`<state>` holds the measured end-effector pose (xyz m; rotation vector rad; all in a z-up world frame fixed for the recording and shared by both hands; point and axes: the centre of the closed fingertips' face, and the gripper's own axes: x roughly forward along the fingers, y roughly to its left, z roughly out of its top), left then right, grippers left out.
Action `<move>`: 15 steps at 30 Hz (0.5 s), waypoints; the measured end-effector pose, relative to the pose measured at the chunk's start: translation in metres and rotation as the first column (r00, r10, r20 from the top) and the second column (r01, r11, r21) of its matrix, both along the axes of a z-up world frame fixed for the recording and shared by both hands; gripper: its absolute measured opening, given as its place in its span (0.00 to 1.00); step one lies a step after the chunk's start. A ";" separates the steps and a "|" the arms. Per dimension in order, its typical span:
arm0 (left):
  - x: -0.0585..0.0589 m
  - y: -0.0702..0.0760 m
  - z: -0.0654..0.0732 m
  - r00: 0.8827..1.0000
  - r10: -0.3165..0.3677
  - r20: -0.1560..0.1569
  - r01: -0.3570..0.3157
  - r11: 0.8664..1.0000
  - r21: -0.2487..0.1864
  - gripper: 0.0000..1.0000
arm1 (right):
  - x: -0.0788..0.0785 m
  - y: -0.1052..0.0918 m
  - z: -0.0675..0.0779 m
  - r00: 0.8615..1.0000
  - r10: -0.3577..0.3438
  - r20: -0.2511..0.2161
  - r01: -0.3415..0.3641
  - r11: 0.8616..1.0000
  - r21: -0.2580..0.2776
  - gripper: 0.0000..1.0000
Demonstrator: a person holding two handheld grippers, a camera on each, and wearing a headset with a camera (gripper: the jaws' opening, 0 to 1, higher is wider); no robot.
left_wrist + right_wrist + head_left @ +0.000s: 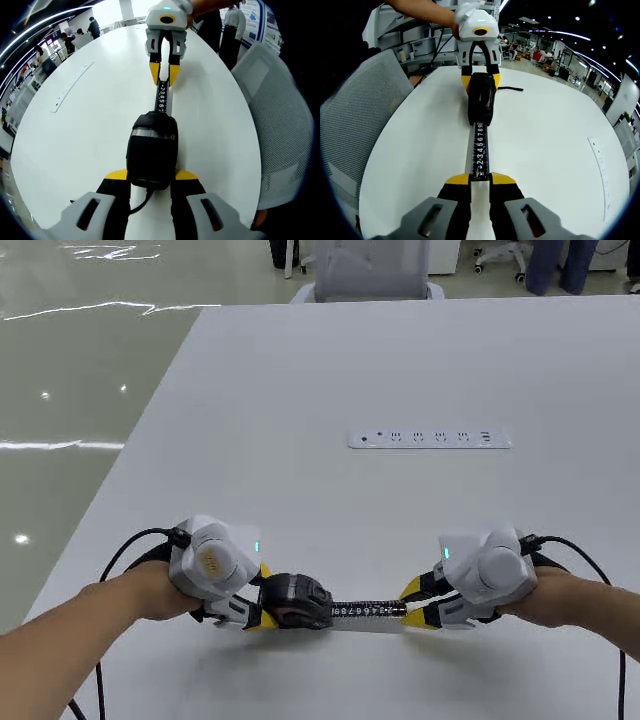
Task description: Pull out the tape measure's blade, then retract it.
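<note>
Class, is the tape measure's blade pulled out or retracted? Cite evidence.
Pulled out partly: numbered blade spans from its case, held by the left gripper, to the right gripper.

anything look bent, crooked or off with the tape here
Nothing stands out. The blade runs straight and flat from the tape measure in the left gripper to the right gripper, with no kink or twist.
</note>
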<state>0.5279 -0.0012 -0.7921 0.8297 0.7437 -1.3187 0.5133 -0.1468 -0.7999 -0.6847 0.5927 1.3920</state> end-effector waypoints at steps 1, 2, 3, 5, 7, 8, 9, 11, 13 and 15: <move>0.000 0.000 0.000 1.000 0.000 0.000 0.000 1.000 0.000 0.26 | 0.000 -0.001 0.000 1.000 -0.001 -0.001 0.001 1.000 0.000 0.11; 0.000 0.000 0.000 1.000 -0.001 0.000 0.001 1.000 0.000 0.26 | 0.000 -0.001 0.000 1.000 -0.001 -0.001 0.001 1.000 0.000 0.11; 0.000 0.000 0.000 1.000 0.000 0.000 0.000 1.000 0.000 0.26 | 0.000 -0.001 0.000 1.000 -0.001 -0.001 0.001 1.000 -0.001 0.11; 0.001 0.000 0.000 1.000 -0.001 0.000 0.001 1.000 0.000 0.26 | 0.000 -0.002 0.000 1.000 -0.003 -0.002 0.003 1.000 -0.001 0.11; 0.001 0.000 0.000 1.000 -0.001 0.000 0.001 1.000 0.000 0.26 | 0.000 -0.003 0.000 1.000 -0.003 -0.003 0.003 1.000 -0.001 0.11; 0.001 0.000 -0.001 1.000 -0.002 0.000 0.002 1.000 0.000 0.26 | 0.000 -0.003 0.000 1.000 -0.003 -0.003 0.003 1.000 -0.001 0.11; 0.001 0.000 -0.001 1.000 -0.001 0.000 0.001 1.000 0.000 0.26 | 0.000 -0.004 -0.001 1.000 -0.004 -0.003 0.004 1.000 -0.001 0.11; 0.001 0.000 -0.001 1.000 -0.002 0.001 0.002 1.000 0.001 0.26 | 0.000 -0.005 -0.001 1.000 -0.003 -0.003 0.003 1.000 -0.002 0.11; 0.000 0.000 -0.001 1.000 -0.002 0.001 0.002 1.000 0.001 0.26 | -0.001 -0.005 -0.001 1.000 -0.004 -0.004 0.004 1.000 -0.002 0.11; 0.000 0.000 0.000 1.000 -0.002 0.001 0.002 1.000 0.002 0.26 | -0.001 -0.006 0.000 1.000 -0.003 0.000 0.003 1.000 -0.002 0.11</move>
